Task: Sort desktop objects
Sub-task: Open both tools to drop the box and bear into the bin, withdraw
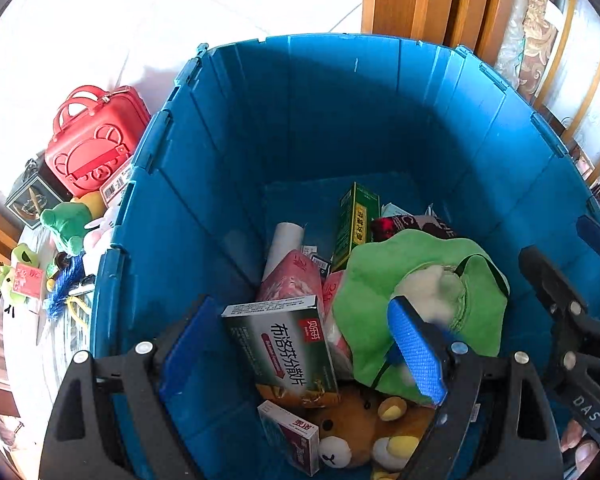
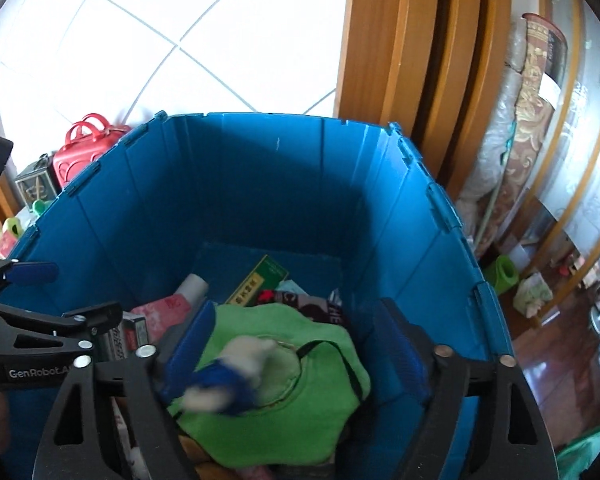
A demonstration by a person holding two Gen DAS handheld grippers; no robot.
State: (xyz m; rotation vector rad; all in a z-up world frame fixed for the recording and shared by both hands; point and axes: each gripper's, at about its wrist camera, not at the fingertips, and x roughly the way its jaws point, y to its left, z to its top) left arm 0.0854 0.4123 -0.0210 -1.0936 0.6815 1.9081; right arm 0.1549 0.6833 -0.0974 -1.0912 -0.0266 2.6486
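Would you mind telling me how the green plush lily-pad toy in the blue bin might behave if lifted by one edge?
The green plush lily-pad toy looks soft and draped, so it would probably flop. It seems light, and its fuzzy fabric should grip well.

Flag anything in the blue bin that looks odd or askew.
Nothing is damaged or spilled. The blue bin holds a loose jumble: medicine boxes tilted, a green plush lying over them, a brown bear half buried.

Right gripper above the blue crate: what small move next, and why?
Probably lift the right gripper straight up out of the blue crate: its jaws stand open, the blurred white-and-blue toy sits free on the green plush, and a frog plush waits outside.
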